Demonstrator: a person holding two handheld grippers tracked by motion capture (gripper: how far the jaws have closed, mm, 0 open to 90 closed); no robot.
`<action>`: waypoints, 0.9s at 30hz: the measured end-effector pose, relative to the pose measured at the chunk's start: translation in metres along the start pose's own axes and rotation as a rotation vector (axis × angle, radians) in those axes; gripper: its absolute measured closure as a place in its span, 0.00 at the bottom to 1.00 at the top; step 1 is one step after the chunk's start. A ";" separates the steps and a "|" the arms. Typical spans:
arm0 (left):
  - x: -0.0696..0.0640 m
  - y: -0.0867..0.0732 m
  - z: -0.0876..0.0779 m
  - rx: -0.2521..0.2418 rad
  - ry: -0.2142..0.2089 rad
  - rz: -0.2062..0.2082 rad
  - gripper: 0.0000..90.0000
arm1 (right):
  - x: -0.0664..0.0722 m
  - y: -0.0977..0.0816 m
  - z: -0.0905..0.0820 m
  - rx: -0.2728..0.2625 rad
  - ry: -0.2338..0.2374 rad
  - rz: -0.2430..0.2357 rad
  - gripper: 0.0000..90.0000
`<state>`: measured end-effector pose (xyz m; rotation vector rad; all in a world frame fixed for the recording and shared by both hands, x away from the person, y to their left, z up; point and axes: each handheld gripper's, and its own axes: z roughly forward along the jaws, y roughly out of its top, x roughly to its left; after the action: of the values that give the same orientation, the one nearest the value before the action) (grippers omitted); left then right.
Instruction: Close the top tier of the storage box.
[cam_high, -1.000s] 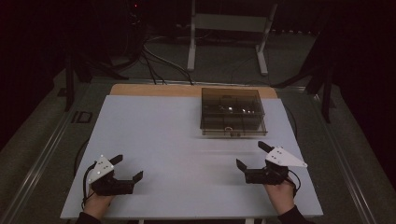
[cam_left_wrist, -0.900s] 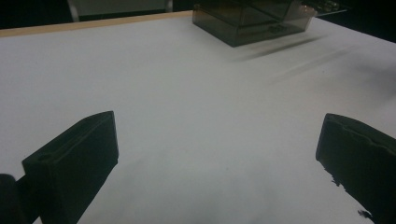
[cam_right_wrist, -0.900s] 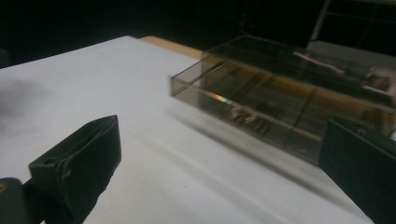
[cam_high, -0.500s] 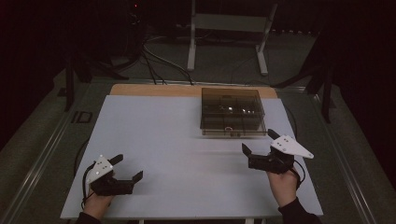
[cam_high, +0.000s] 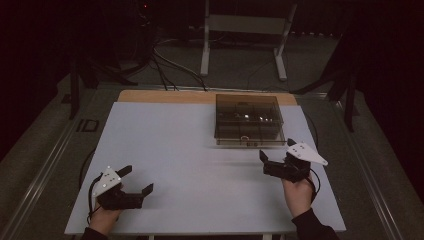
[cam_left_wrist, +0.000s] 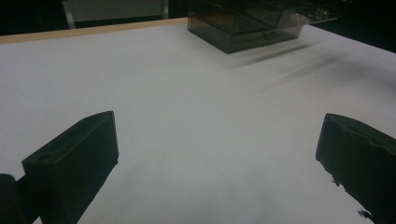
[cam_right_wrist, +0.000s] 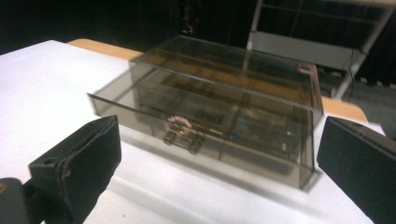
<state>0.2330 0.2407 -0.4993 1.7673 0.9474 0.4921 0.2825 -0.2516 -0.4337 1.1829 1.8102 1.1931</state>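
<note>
A smoky see-through drawer box (cam_high: 248, 119) stands on the white table (cam_high: 175, 150) at the back right, its drawer front and small handle (cam_high: 244, 139) facing me. My right gripper (cam_high: 275, 151) hovers just in front of it, open and holding nothing. In the right gripper view the box (cam_right_wrist: 233, 98) sits close between the spread jaws of this gripper (cam_right_wrist: 219, 140), the handle (cam_right_wrist: 182, 137) left of centre. My left gripper (cam_high: 137, 180) rests open near the front left edge. The left gripper view shows that gripper (cam_left_wrist: 215, 135) over bare table, with the box (cam_left_wrist: 243, 25) far off.
Small parts lie in the box's compartments, too dim to make out. A wooden strip (cam_high: 165, 96) runs along the table's far edge. Beyond it are a metal stand (cam_high: 245, 30) and cables (cam_high: 165, 60) on a dark floor.
The right gripper has moved forward and slightly left, closer to the drawer box. The left gripper has stayed where it was.
</note>
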 end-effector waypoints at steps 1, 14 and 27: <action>0.000 0.000 0.000 -0.001 0.000 -0.001 0.00 | -0.002 -0.002 0.001 0.012 -0.012 0.009 0.00; 0.001 0.000 0.000 -0.002 -0.001 -0.001 0.00 | -0.014 -0.022 0.007 0.085 -0.041 0.054 0.00; 0.002 0.000 0.000 -0.003 -0.004 -0.010 0.00 | -0.013 -0.031 0.017 0.195 0.012 0.070 0.00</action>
<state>0.2341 0.2427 -0.4998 1.7597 0.9520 0.4837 0.2925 -0.2637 -0.4684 1.3607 1.9435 1.0832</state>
